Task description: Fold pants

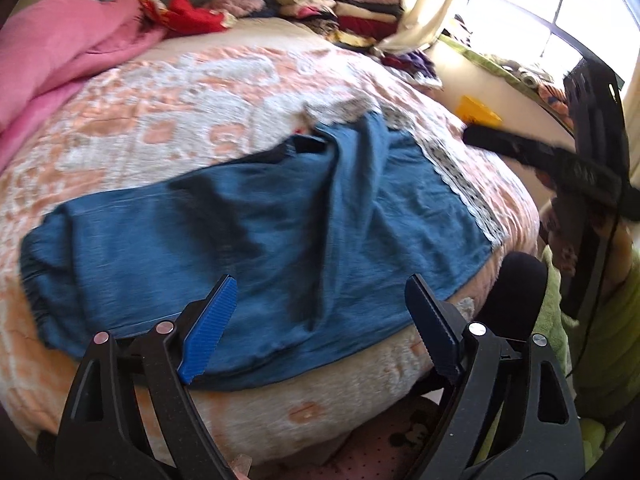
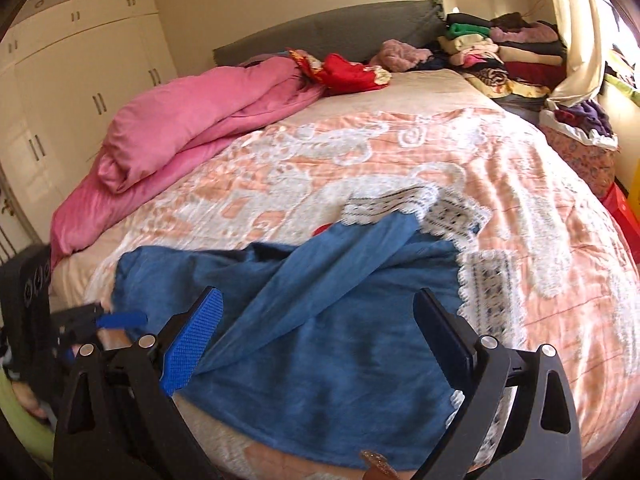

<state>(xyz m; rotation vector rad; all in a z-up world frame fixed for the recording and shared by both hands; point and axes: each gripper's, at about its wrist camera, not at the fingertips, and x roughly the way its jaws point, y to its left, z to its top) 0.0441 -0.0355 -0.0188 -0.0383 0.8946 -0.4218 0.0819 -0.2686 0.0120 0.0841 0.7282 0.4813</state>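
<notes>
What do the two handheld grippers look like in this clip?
Both the left gripper and the right gripper are black plastic frames with triangular cut-outs and silver pivot pins. The jaws carry ribbed pads, bright blue on the face that shows. A thin black cable hangs by the right gripper.

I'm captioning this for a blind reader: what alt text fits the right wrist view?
Blue pants with white lace cuffs lie rumpled on a peach patterned bedspread, just beyond the open, empty right gripper. A pink quilt lies at the left and stacked clothes sit by the headboard.
</notes>
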